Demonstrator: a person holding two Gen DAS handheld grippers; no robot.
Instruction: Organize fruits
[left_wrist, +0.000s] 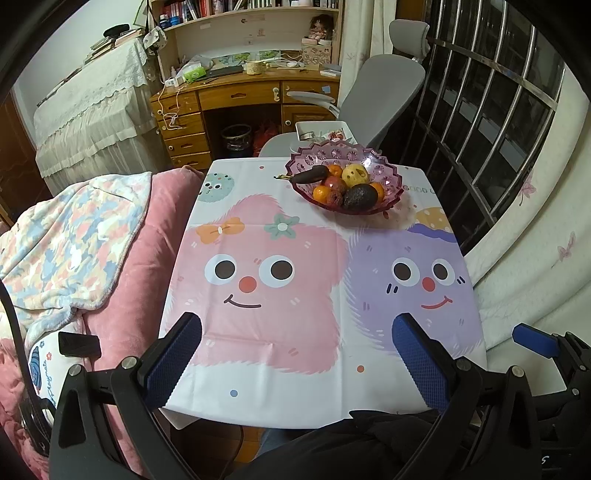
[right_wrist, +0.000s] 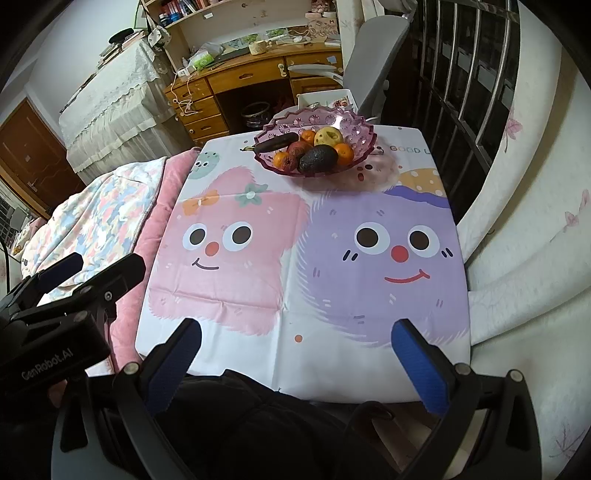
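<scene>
A pink glass fruit bowl (left_wrist: 388, 167) (right_wrist: 354, 122) stands at the far right of the table. It holds a dark overripe banana (left_wrist: 308, 174) (right_wrist: 277, 142), an avocado (left_wrist: 360, 196) (right_wrist: 318, 158), a yellow fruit (left_wrist: 355, 174) (right_wrist: 328, 136), several oranges (left_wrist: 321, 194) (right_wrist: 282, 160) and a reddish fruit (left_wrist: 334, 182) (right_wrist: 299, 147). My left gripper (left_wrist: 295, 321) (right_wrist: 94, 269) hangs open and empty over the table's near left edge. My right gripper (right_wrist: 295, 328) is open and empty over the near edge; one of its blue pads (left_wrist: 535, 341) shows at the right of the left wrist view.
The table (left_wrist: 280, 387) wears a cloth with pink and purple cartoon faces. A bed with a pink quilt (left_wrist: 122, 258) lies along its left side. Behind it are a grey office chair (left_wrist: 384, 85) and a wooden desk (left_wrist: 240, 96). Window bars (left_wrist: 498, 110) run along the right.
</scene>
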